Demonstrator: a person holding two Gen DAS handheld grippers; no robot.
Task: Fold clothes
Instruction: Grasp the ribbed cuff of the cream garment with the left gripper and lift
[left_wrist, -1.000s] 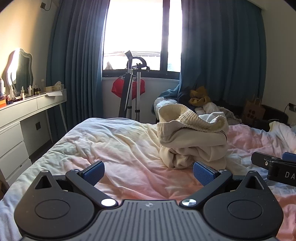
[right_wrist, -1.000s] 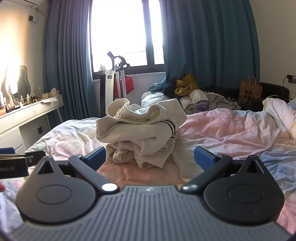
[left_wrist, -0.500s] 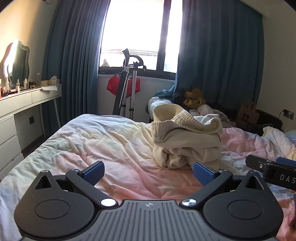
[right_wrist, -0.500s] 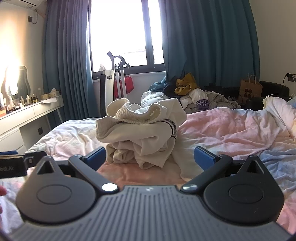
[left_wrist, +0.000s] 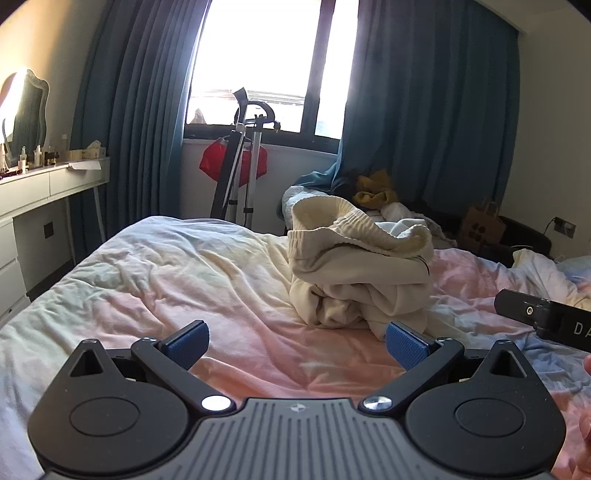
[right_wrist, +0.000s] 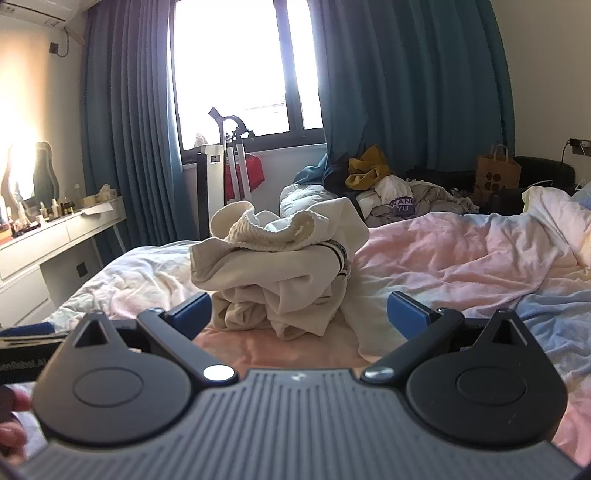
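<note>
Both grippers, left (left_wrist: 297, 341) and right (right_wrist: 298, 312), gape empty before the cream bundle (right_wrist: 277, 273); laundry heap (right_wrist: 391, 192) behind, apparently off-bed

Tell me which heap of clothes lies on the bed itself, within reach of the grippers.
The cream bundle with the ribbed cuff on top: it sits on the pink duvet. The mixed pile with the mustard garment lies beyond the bed, under the curtain.
</note>
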